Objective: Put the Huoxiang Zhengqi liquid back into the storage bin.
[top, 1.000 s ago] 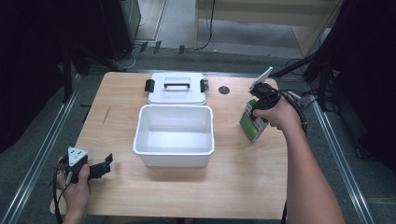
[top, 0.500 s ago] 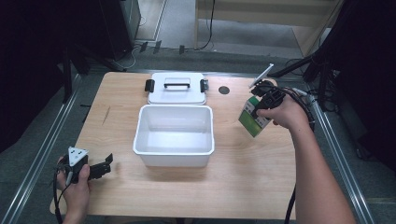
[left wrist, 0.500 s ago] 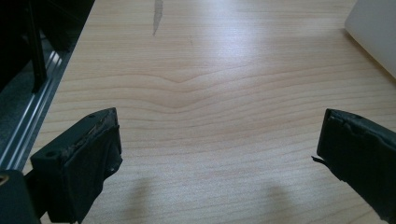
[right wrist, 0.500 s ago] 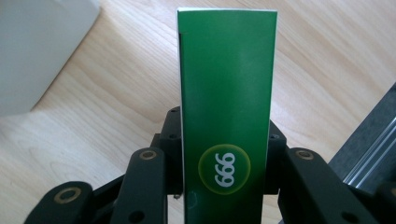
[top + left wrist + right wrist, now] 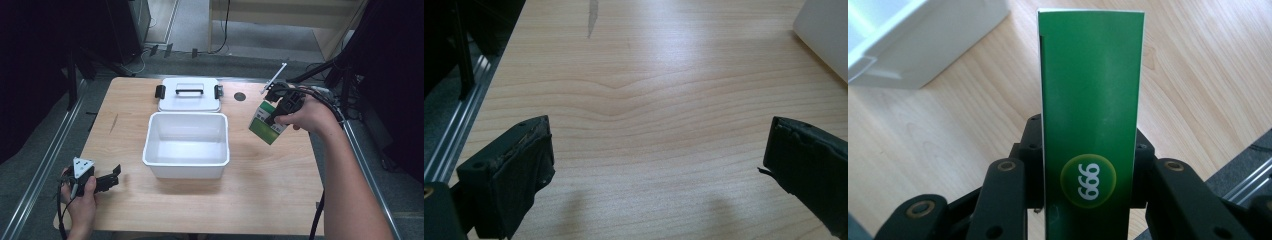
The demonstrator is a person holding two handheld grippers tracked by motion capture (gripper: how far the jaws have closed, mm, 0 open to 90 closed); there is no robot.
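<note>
A green carton [image 5: 266,124] is clamped between the jaws of the right tool [image 5: 278,113] and is held tilted, clear of the counter [image 5: 270,190], just to the right of the white tub. In the right gripper view the carton [image 5: 1091,115] is seen narrow side on, with a yellow-ringed green disc printed "999", and both jaws are pressed against its sides. The right hand [image 5: 305,116] is wrapped round the tool's handle.

The white tub [image 5: 186,145] is placed near the counter's middle, open and seen bare inside. Its white lid [image 5: 189,94], with a black handle and black side clips, is laid flat just behind it, touching or nearly so. A small dark disc [image 5: 239,96] is set into the counter beside the lid.

The left tool [image 5: 109,179] is held low at the near left corner by the left hand [image 5: 81,200], well apart from the tub. Its jaws are spread wide with only bare wood between them, as seen in the left gripper view.
</note>
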